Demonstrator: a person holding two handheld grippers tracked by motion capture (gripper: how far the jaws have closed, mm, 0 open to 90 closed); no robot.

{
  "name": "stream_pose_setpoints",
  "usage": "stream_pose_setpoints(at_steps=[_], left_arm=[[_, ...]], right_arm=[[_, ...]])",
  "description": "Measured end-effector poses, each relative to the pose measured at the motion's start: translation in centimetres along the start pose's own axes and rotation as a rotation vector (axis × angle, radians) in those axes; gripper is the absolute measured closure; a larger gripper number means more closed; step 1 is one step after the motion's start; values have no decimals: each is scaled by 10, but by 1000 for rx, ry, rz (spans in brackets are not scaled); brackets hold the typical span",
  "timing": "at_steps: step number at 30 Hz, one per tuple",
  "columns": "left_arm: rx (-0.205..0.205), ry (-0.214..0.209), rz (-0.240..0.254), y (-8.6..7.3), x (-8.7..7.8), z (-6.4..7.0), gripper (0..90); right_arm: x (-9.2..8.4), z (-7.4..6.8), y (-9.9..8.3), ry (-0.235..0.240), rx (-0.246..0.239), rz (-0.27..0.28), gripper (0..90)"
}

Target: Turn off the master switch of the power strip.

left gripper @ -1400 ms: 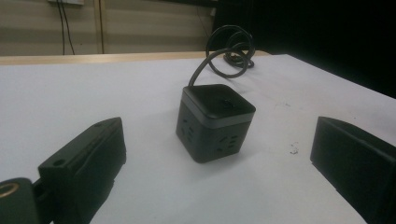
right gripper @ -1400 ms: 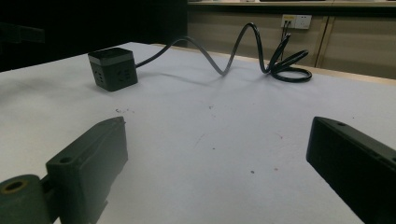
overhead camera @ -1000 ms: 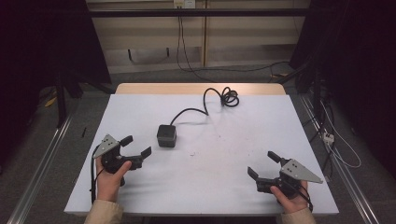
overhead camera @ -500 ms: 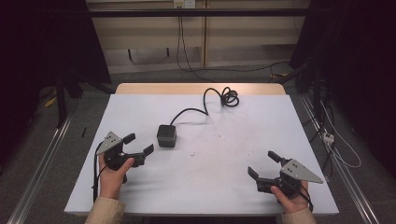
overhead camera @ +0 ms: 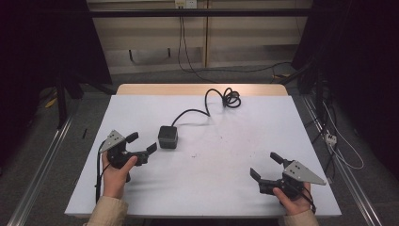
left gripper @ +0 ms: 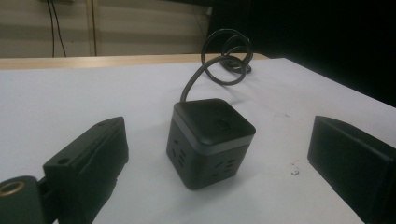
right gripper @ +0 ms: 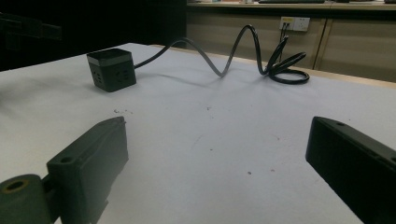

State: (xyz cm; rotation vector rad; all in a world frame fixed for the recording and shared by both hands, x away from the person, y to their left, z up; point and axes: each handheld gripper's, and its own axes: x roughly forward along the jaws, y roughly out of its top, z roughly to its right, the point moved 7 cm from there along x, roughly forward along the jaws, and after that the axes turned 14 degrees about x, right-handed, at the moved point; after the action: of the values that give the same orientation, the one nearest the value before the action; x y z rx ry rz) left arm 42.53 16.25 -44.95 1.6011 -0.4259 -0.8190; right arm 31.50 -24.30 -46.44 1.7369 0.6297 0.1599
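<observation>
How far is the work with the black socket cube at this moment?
Done: nothing visible, since the socket cube sits free on the table with its cord coiled behind. In hand: the left gripper is open, beside the cube, not touching. Left: the grasp itself. The right gripper waits open, far away.

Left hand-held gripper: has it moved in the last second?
Yes. The left hand-held gripper has moved closer to the cube power strip, which stayed put on the table.

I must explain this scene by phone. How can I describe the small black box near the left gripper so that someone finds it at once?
Start from the white table. Left of its middle, just ahead of the open left gripper, stands a black socket cube. Its black cable curls to a coil at the far edge.
</observation>
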Motion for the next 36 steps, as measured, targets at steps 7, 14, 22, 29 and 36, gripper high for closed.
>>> stream_pose_setpoints(at_steps=[7, 14, 22, 29, 36], left_arm=[[-14, -4, 2, 0, 1, 0, 46], [-13, -2, -7, 0, 4, -1, 46], [3, -14, -6, 5, 10, 2, 69], [2, -9, -21, 4, 17, -2, 68], [-9, -5, -37, 4, 25, -5, 69]], right_arm=[[1, 0, 0, -3, -3, -4, 52], [2, 0, -2, -1, -3, -9, 52], [0, 0, -1, 0, -5, -4, 53], [0, 2, -1, -3, -2, -4, 52], [0, 2, -1, -4, -2, -5, 52]])
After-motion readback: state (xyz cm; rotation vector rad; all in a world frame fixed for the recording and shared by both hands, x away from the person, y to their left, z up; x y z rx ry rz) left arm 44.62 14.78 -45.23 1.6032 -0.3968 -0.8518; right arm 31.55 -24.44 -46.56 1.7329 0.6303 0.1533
